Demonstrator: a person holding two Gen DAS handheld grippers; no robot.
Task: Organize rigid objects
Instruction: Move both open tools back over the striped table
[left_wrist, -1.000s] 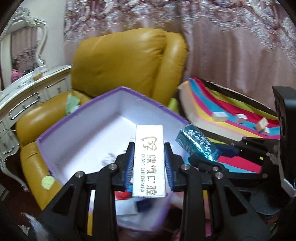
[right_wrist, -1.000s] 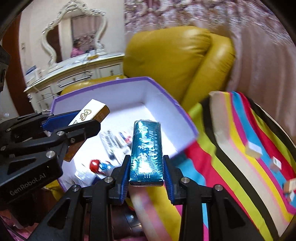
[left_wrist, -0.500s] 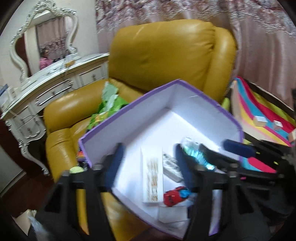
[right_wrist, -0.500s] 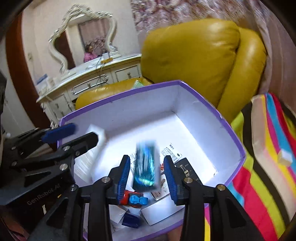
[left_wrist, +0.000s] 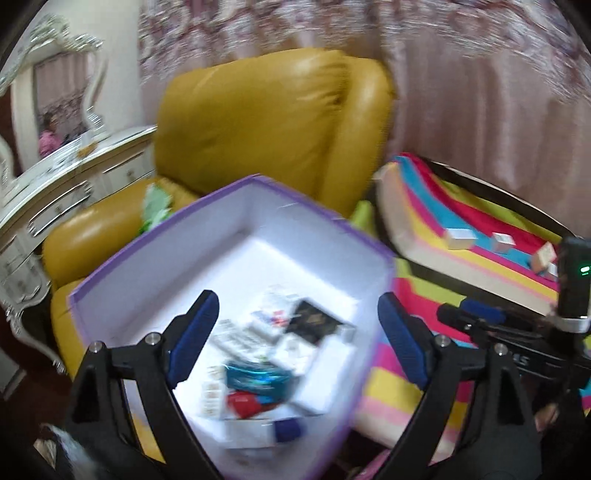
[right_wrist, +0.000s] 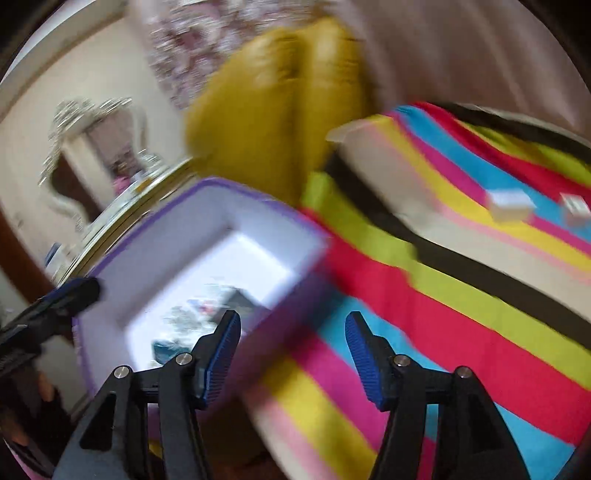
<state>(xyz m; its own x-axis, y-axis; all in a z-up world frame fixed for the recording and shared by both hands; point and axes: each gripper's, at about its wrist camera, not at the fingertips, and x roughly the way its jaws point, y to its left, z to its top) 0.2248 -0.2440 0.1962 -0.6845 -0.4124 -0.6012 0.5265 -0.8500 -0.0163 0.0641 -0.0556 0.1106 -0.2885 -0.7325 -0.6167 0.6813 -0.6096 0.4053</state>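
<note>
Gaping left tongs (left_wrist: 297, 336) above purple box (left_wrist: 110, 266), right tongs (right_wrist: 291, 350) parted, seemingly empty, beside it.

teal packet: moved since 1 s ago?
Yes. It has left the right gripper, whose jaws have just been opening and hold nothing, and now lies inside the purple box, the teal packet among other items.

Motion blur smears the small items (left_wrist: 266, 354) in the purple box (left_wrist: 155, 251); their labels are unreadable.
</note>
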